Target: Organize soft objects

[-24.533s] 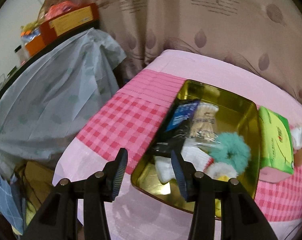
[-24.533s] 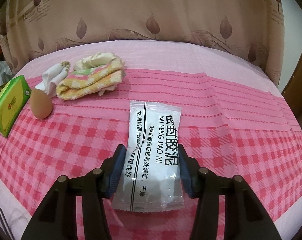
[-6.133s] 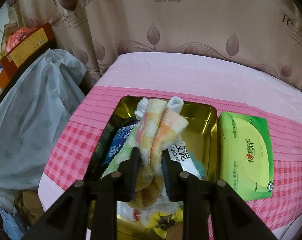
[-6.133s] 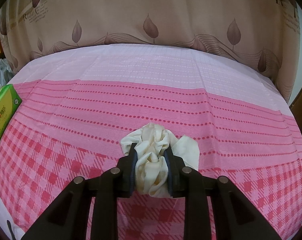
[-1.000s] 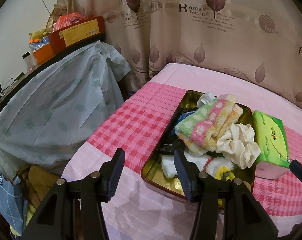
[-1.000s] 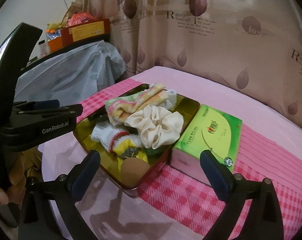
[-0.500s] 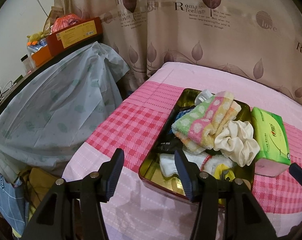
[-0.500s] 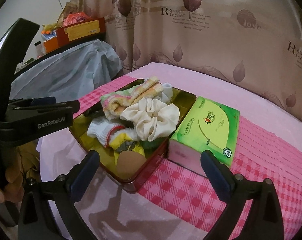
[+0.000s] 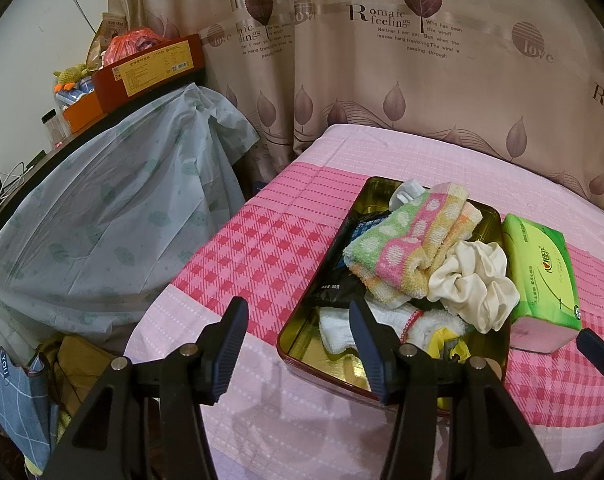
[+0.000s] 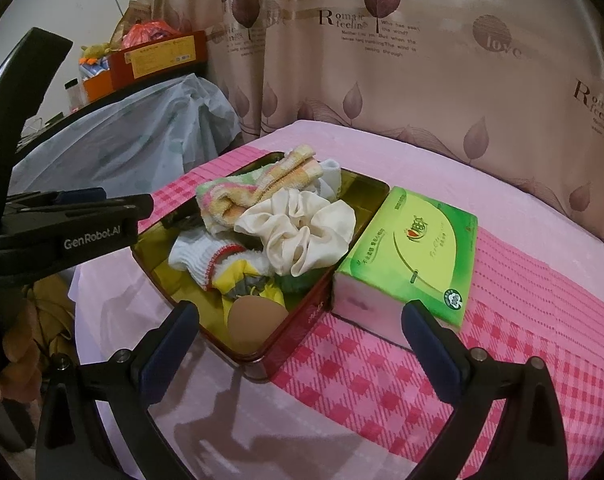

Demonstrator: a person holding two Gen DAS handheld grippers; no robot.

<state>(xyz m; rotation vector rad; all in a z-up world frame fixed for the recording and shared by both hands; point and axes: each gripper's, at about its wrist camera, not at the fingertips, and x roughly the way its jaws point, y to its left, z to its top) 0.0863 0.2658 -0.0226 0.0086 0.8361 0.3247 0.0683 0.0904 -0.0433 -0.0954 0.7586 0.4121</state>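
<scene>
Both tools, left tool [image 9: 298, 334] and right tool [image 10: 300, 338], gape empty; cream scrunchie [image 10: 298, 234] tops the tin [image 10: 302, 316] at 12 o'clock.

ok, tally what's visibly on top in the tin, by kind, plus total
Towel: 1
Cream scrunchie: 1
White sock: 1
Beige sponge egg: 1
Yellow-grey item, kind unclear: 1
Dark packets: at least 1
Total: 6 visible in the tin; more is buried underneath. The tissue pack sits outside it.

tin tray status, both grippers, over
Left gripper open, empty. Right gripper open, empty. Cream scrunchie and striped towel in tin tray. Tissue pack beside it.
</scene>
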